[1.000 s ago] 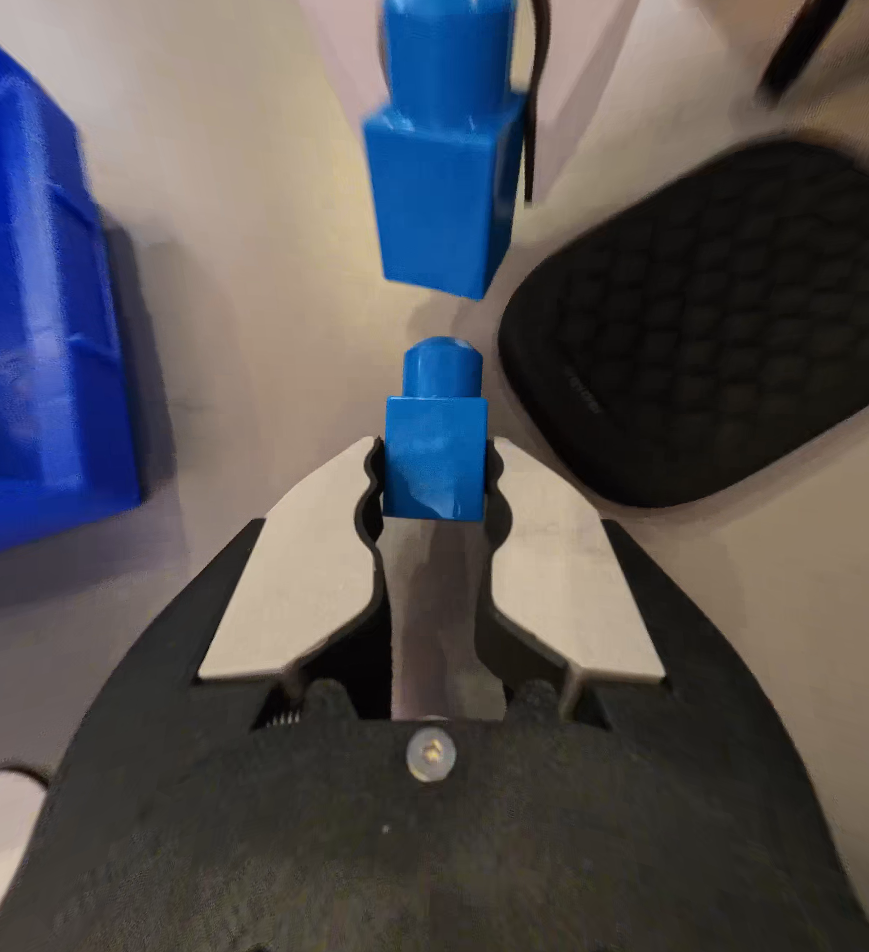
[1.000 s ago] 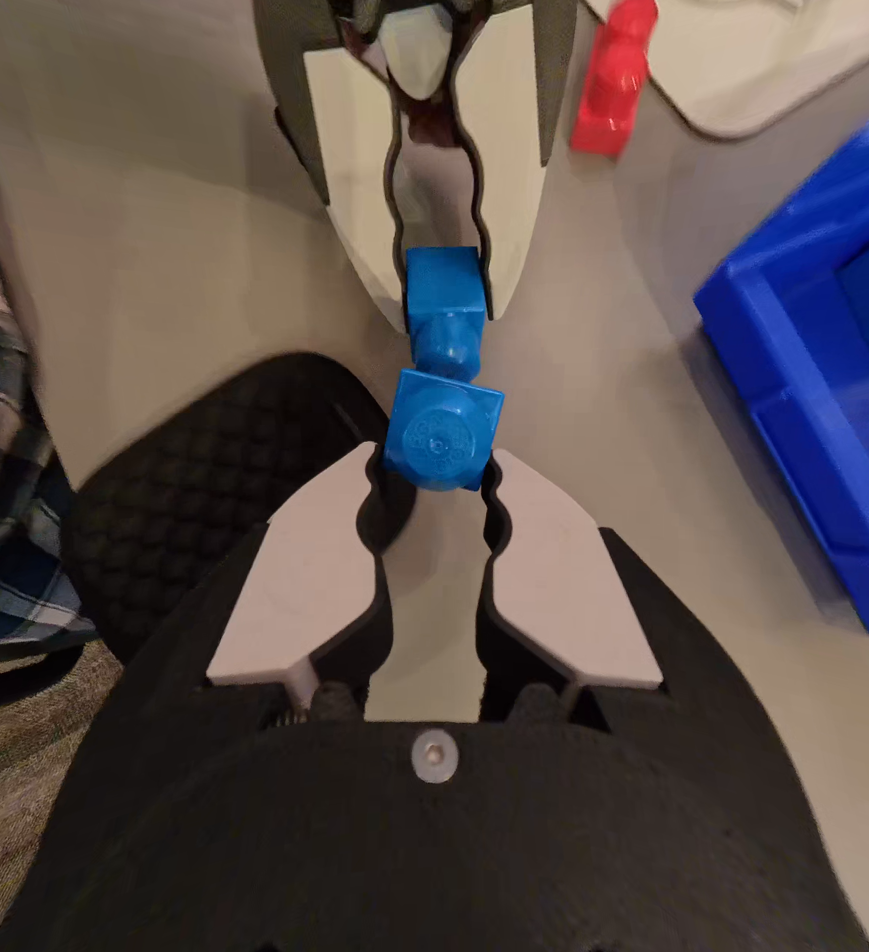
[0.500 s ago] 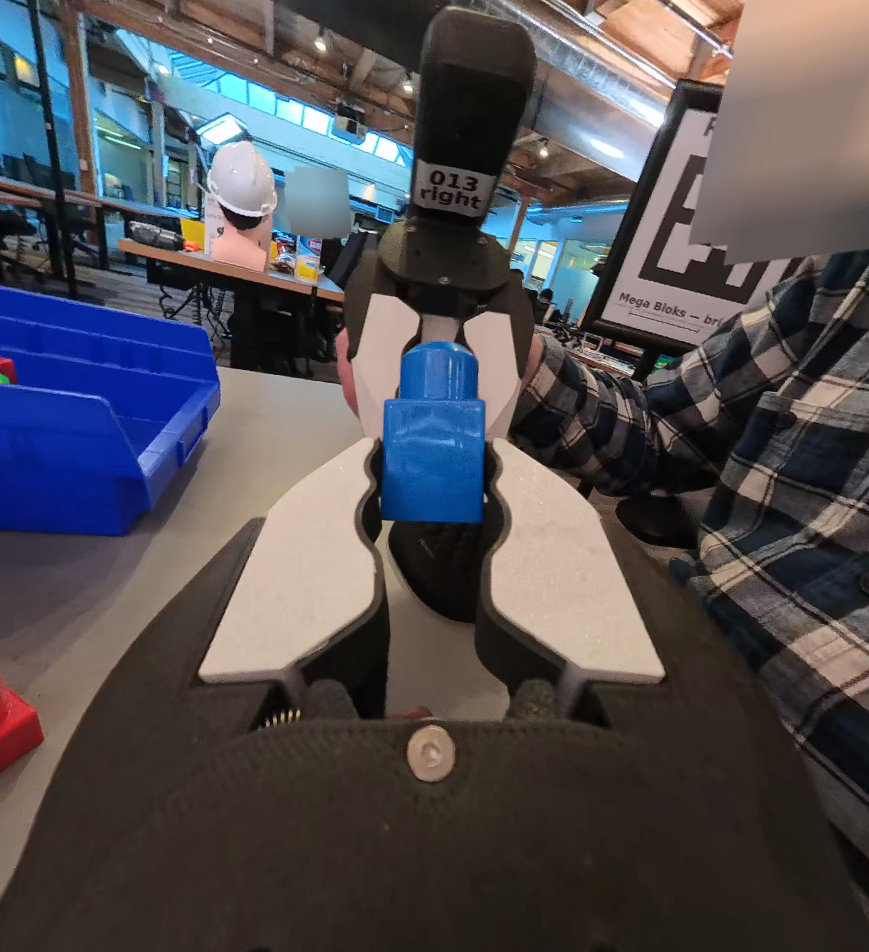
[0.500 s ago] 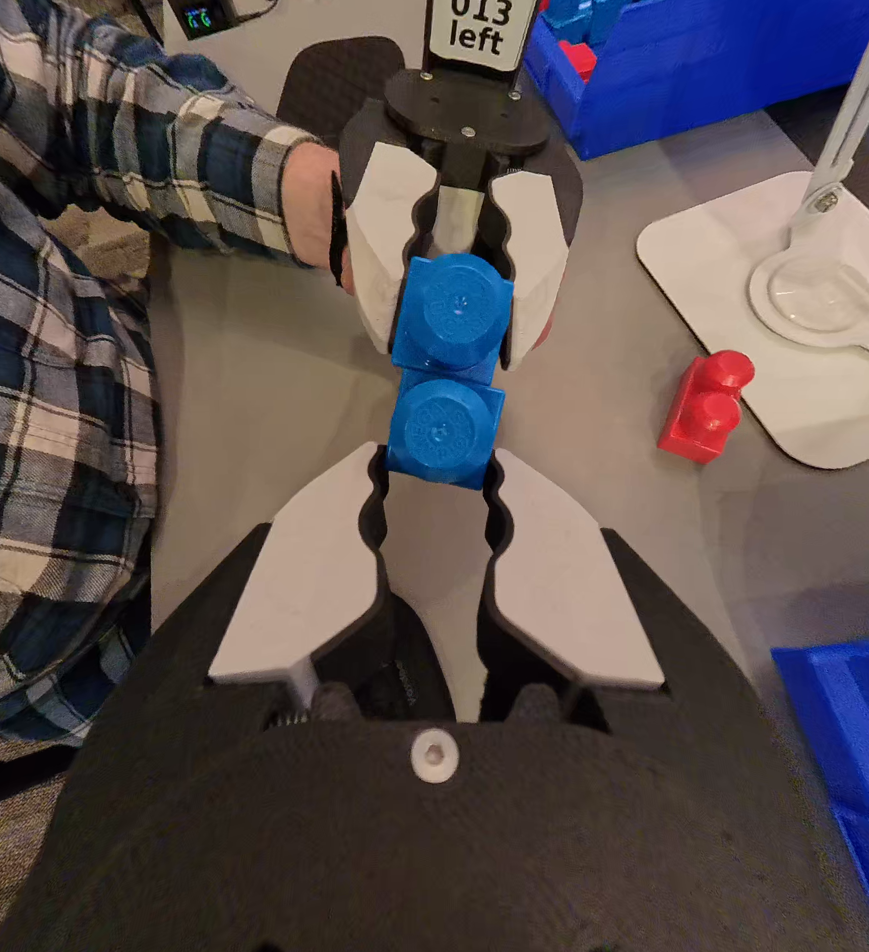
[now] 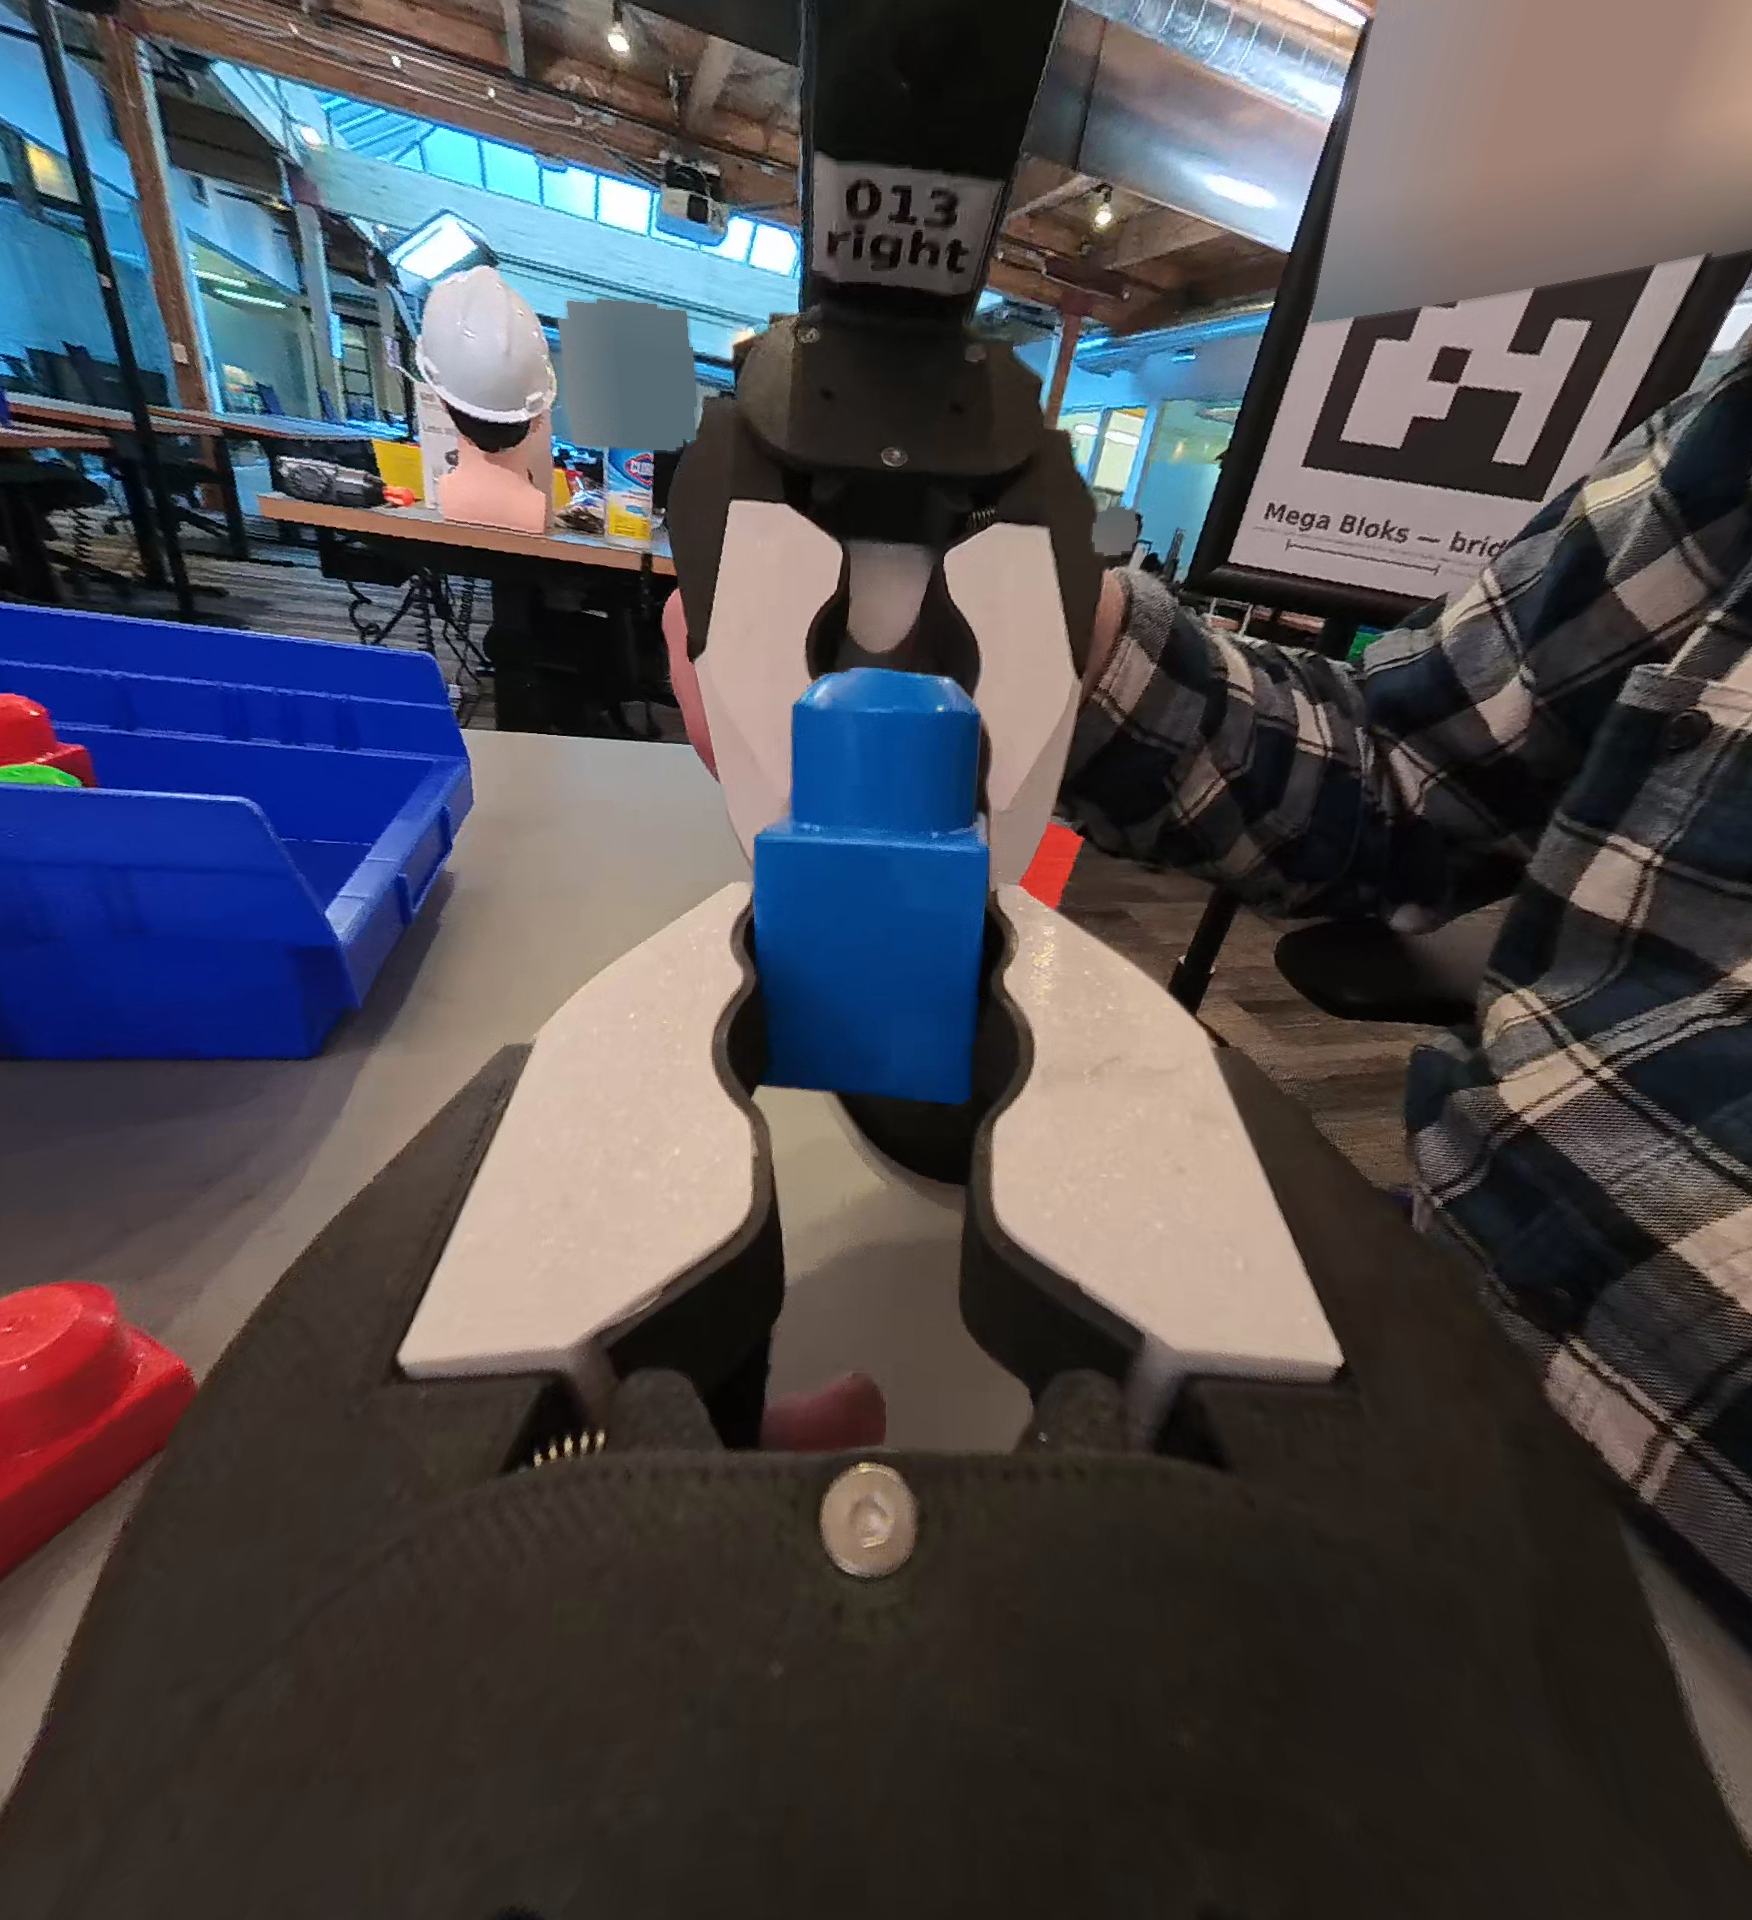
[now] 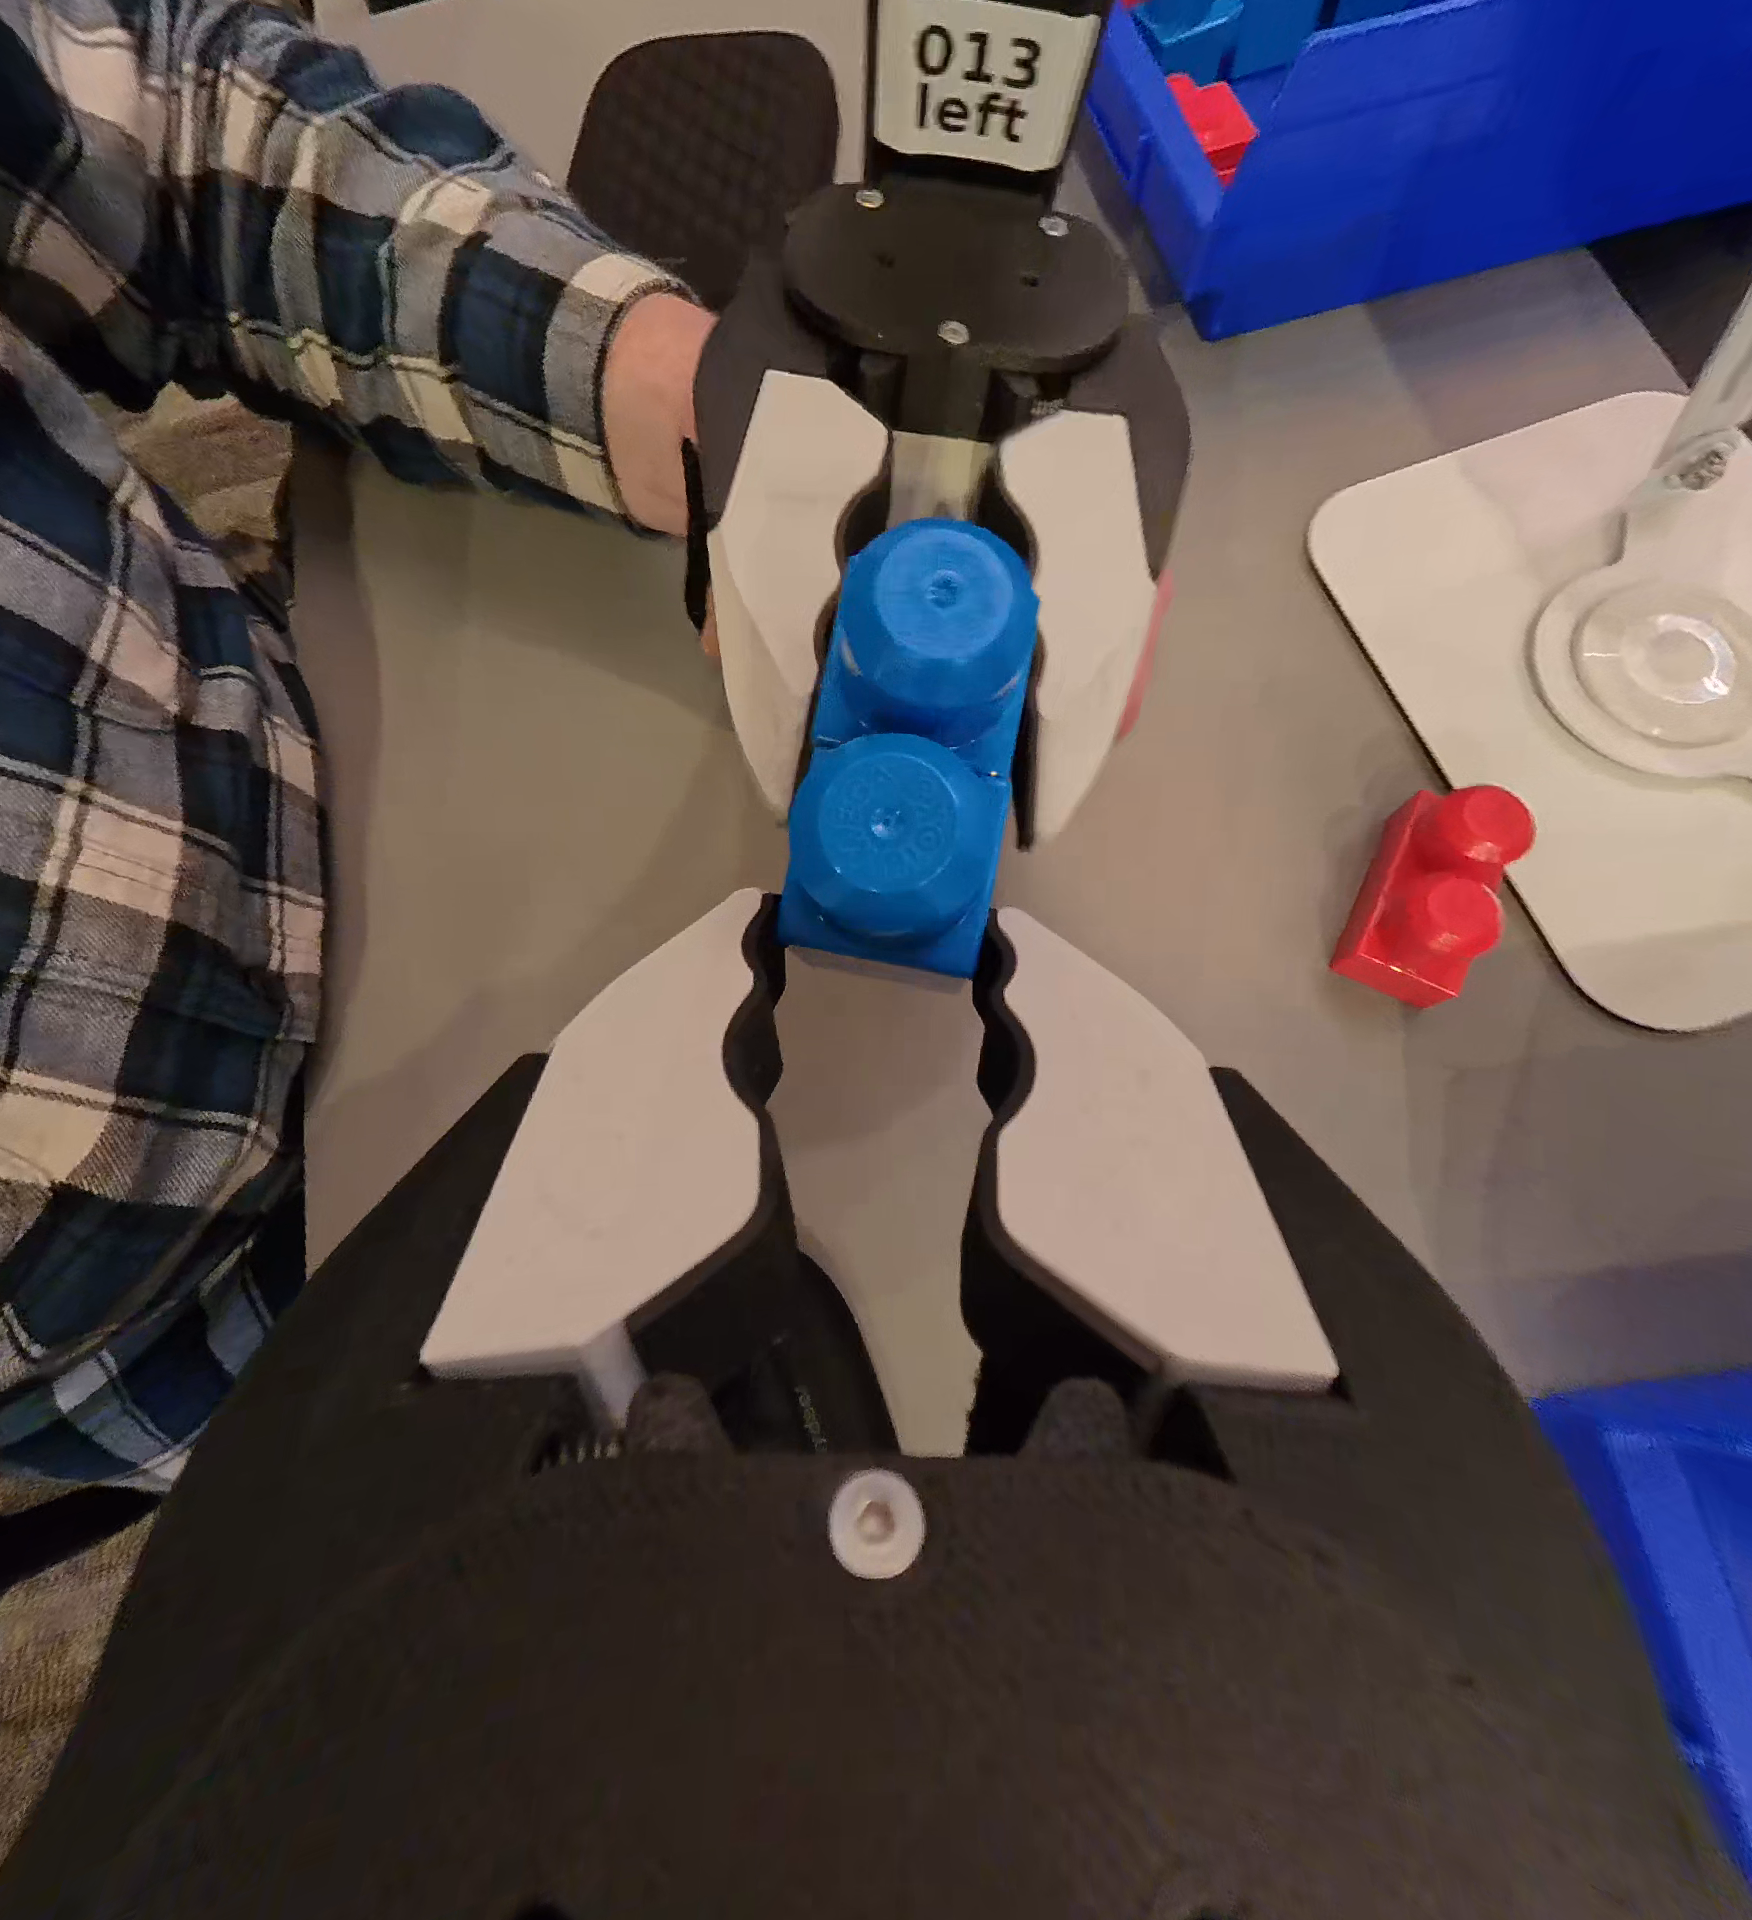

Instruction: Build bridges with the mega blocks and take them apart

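Left wrist view: my two grippers meet nose to nose above the table, each pinching a blue one-stud block.

From the left I see a red block point(image 5: 30, 1423) lying on the grey table point(image 5: 560, 810), then the blue bin point(image 5: 176, 873) with red and green pieces inside, then my left gripper point(image 5: 867, 987) with both white pads pressed on the sides of a blue block point(image 5: 867, 966), stud up. Just behind it hangs the right gripper point(image 5: 882, 727), and a plaid sleeve point(image 5: 1371, 748) fills the right edge. In the right wrist view, going left to right: the plaid sleeve, then my right gripper point(image 6: 877, 935) clamped on the nearer blue block point(image 6: 887, 862), which touches the left gripper's block side by side; a red two-stud block point(image 6: 1433, 904) lies by a white stand base point(image 6: 1474, 582).
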The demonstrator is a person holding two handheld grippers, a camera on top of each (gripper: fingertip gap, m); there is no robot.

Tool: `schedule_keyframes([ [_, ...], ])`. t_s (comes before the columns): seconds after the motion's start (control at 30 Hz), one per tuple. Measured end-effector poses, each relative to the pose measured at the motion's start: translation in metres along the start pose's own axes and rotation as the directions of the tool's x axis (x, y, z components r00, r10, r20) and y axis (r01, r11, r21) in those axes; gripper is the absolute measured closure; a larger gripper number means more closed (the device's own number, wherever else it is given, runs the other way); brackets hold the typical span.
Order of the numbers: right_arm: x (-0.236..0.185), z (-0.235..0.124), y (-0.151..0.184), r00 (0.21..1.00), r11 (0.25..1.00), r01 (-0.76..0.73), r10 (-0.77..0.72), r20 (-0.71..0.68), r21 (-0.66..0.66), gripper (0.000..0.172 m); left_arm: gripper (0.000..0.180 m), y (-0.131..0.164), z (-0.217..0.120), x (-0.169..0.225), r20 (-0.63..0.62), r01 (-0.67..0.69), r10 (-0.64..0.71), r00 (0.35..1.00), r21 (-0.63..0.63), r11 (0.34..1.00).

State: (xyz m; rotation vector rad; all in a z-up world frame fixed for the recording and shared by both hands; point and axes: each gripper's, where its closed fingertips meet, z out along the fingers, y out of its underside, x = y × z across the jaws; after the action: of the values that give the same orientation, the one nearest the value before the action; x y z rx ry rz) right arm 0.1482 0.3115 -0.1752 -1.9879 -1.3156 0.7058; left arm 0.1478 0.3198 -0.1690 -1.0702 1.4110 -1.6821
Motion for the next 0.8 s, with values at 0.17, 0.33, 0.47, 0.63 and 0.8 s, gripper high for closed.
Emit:
schedule_keyframes([
  [0.17,-0.002,0.004,0.002,1.0,0.999,0.029,-0.029,0.0,-0.026,0.136,0.14,0.001,0.005,0.001,0.011,-0.035,0.035,0.999,-0.017,0.999],
  [0.33,-0.003,0.006,0.003,1.0,0.998,0.023,-0.022,0.023,-0.059,0.136,0.139,0.006,0.007,0.003,-0.003,-0.024,0.024,1.0,-0.033,0.999],
  [0.47,-0.004,0.007,0.001,1.0,0.998,0.009,-0.007,0.027,-0.065,0.136,0.14,0.007,0.006,0.003,0.028,-0.086,0.088,0.996,-0.047,0.995],
  [0.63,0.001,0.005,-0.003,0.999,1.0,-0.016,0.017,0.033,-0.025,0.136,0.14,0.004,0.006,-0.001,0.04,-0.014,0.013,0.999,0.019,1.0],
  [0.8,0.005,-0.001,-0.012,0.997,0.997,-0.06,0.059,0.045,0.039,0.136,0.14,-0.006,0.005,-0.003,0.009,0.094,-0.097,0.995,0.13,0.987],
])
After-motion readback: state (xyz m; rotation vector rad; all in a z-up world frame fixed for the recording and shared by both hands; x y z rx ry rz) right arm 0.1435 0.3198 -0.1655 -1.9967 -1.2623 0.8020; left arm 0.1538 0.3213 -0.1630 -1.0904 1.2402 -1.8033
